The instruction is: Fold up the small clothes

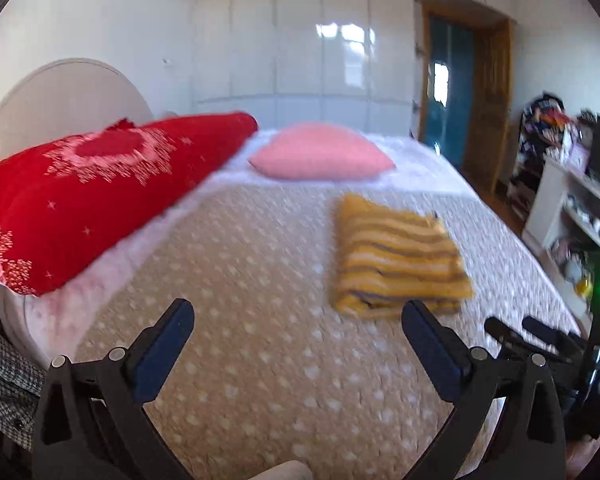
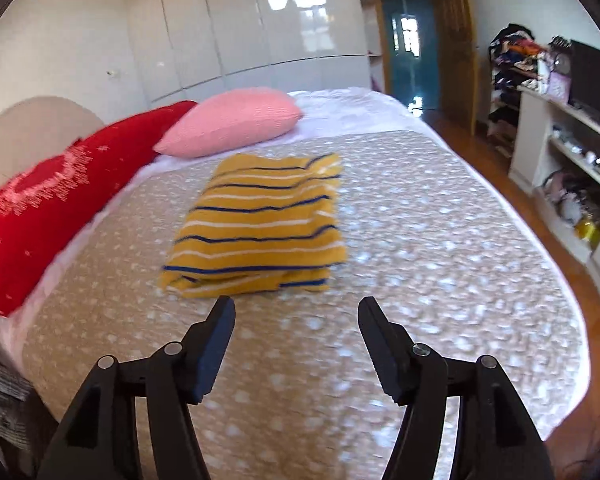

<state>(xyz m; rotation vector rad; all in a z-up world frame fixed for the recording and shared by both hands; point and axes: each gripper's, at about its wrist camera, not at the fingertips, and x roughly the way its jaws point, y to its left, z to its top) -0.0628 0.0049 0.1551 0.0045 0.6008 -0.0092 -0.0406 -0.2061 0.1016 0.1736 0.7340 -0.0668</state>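
A small yellow garment with blue and white stripes (image 2: 260, 224) lies folded into a rectangle on the beige dotted bedspread (image 2: 420, 240). It also shows in the left wrist view (image 1: 396, 256), ahead and to the right. My left gripper (image 1: 298, 312) is open and empty above the bedspread, short of the garment. My right gripper (image 2: 296, 308) is open and empty, just in front of the garment's near edge. The right gripper's body shows at the right edge of the left wrist view (image 1: 540, 340).
A red patterned pillow (image 1: 92, 192) and a pink pillow (image 1: 320, 152) lie at the head of the bed. White wardrobes (image 2: 260, 32) stand behind. A white shelf unit (image 2: 572, 168) with clutter and a dark screen stands right, across the wooden floor (image 2: 520, 208).
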